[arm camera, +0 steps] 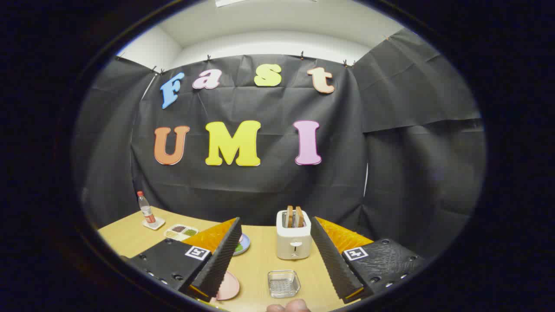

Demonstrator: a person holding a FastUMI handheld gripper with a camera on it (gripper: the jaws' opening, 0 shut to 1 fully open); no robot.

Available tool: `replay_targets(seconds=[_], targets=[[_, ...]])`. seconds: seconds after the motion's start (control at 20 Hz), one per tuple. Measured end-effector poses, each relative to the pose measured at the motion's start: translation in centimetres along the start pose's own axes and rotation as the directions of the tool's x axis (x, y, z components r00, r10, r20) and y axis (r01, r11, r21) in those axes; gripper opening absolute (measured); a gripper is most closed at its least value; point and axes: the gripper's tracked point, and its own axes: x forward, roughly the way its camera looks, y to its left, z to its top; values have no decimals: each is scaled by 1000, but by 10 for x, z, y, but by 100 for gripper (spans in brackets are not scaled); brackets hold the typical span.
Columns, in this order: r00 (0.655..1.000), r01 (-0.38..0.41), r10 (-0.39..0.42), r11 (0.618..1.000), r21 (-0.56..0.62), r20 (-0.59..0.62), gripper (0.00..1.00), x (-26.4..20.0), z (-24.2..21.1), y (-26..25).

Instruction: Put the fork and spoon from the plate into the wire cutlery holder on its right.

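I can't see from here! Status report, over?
Gripper open, holding nothing. Wire holder between the fingers, pink plate by the left finger. Toaster stands beyond the holder.

Pink plate (228, 287) left of the square wire cutlery holder (283, 284) on the table

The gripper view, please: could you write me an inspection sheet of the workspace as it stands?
Surface: wooden table, lit, inside a booth.
Job's things: pink plate partly hidden behind the left finger; wire holder to its right, between the fingers; fork and spoon cannot be made out.
Clutter: toaster with two slices, beyond the holder; bluish plate; divided tray; bottle on a coaster.
Gripper: gripper open, fingers wide apart above the table, holding nothing.
Cables: nothing seen.
Surroundings: black cloth wall, white ceiling above; a fingertip shows just before the holder.
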Motion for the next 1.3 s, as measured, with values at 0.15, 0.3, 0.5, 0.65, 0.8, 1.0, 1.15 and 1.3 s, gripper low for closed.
replay_targets(seconds=[0.15, 0.3, 0.5, 0.65, 0.8, 1.0, 1.15, 1.3], targets=[[1000, -13, 13, 1000, -10, -12, 96, 0, -2, 2], [1000, -28, 27, 1000, -15, -7, 96, 0, -1, 6], [998, -63, 63, 997, -32, -3, 95, -1, -3, 20], [996, -90, 90, 995, -46, -1, 96, -1, -2, 32], [994, -113, 113, 992, -49, -6, 96, 0, -4, 43], [991, -126, 124, 991, -47, -41, 96, 2, -17, 52], [985, -151, 146, 987, -46, -94, 96, 2, -36, 64], [968, -192, 183, 981, -40, -170, 96, 0, -66, 79]])
